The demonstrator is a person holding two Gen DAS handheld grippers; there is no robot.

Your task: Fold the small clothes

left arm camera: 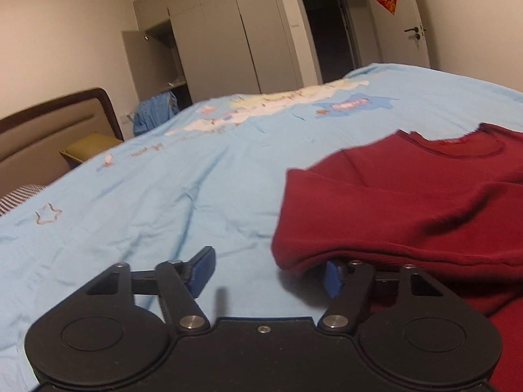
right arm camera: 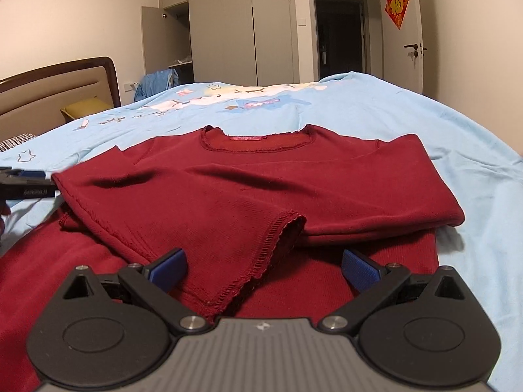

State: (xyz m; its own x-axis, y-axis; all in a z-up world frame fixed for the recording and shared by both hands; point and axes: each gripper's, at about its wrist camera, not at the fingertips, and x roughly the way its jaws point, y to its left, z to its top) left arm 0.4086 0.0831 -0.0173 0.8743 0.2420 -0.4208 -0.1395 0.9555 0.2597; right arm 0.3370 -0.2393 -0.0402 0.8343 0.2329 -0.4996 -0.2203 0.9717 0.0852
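- A dark red long-sleeved top (right arm camera: pixel 248 189) lies on a bed covered by a light blue quilt (right arm camera: pixel 376 111), neckline away from the cameras, with a small red label at the collar
- Both sleeves are folded in across the chest of the top; the cuff (right arm camera: pixel 287 228) of one sleeve ends near the middle, and the other sleeve runs out to the right edge of the top
- The right hand-held gripper (right arm camera: pixel 263 269) hovers low over the near part of the top, its jaws spread wide and holding nothing; the stitched edge of the folded sleeve sits between its blue pads (right arm camera: pixel 170 269), and whether they touch the cloth cannot be told
- The left hand-held gripper (left arm camera: pixel 268 274) is at the left edge of the top, jaws wide apart; its left pad (left arm camera: pixel 202 269) is over bare quilt, its right pad (left arm camera: pixel 333 277) is tucked under the overhanging fold of red cloth, and it grips nothing
- In the right wrist view the left hand-held gripper shows as a black bar at the top's left edge, just beside the folded sleeve
- Beyond the top, the quilt carries a pale cartoon print (right arm camera: pixel 228 98) and star outlines
- Left of the top stand a padded headboard with a dark wood frame (right arm camera: pixel 59 85) and a yellowish box (right arm camera: pixel 83 107)
- Behind the bed, a grey wardrobe (right arm camera: pixel 228 26) has one door open at its left end; its shelves hold a few pale items too small to identify
- Right of the wardrobe are a dark doorway, then a white door (right arm camera: pixel 402 36) with a red paper decoration (right arm camera: pixel 397 3) above its handle
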